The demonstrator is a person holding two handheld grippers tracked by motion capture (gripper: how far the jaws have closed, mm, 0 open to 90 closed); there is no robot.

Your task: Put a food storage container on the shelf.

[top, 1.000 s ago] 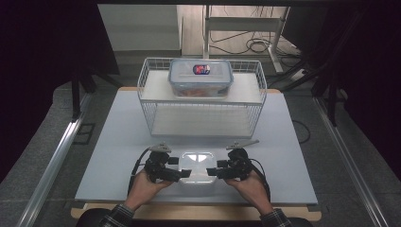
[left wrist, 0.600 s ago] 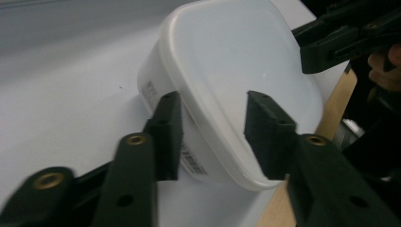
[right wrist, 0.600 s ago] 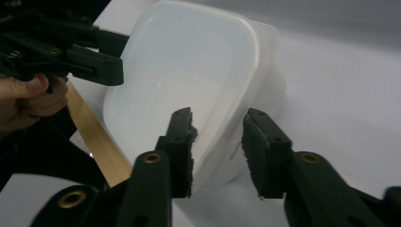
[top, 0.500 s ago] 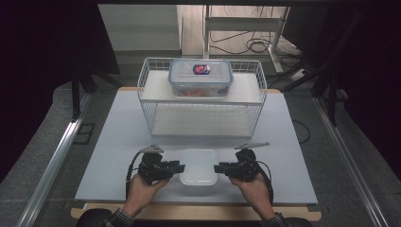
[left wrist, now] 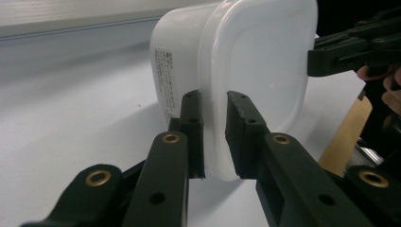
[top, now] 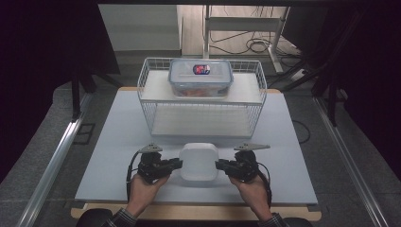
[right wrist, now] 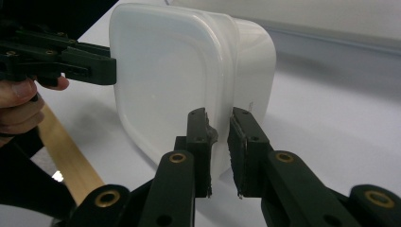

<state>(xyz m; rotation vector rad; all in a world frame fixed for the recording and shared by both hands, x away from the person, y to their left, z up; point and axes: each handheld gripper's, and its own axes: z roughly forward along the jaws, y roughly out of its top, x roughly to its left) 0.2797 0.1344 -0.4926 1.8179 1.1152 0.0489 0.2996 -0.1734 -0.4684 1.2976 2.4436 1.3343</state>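
Note:
A white plastic container (top: 198, 161) with a lid stands near the table's front edge, between my two hands. My left gripper (top: 178, 163) grips its left side and my right gripper (top: 218, 164) its right side. In the left gripper view the jaws (left wrist: 215, 101) pinch the edge of the container's (left wrist: 255, 61) lid, and the right gripper (left wrist: 350, 52) shows at the far side. In the right gripper view the jaws (right wrist: 220, 118) clamp the opposite rim of the container (right wrist: 170, 71), with the left gripper (right wrist: 71, 59) beyond. Both grippers' jaws have just been closing with the rim between them.
A white wire rack (top: 201, 101) stands at the back of the table. A clear lidded box (top: 201, 78) with something red inside sits on top of it. The table's wooden front edge (top: 189, 212) lies just behind my hands.
Both grippers' jaws have closed onto the white container's rim, one from each side. The hands have hardly shifted.

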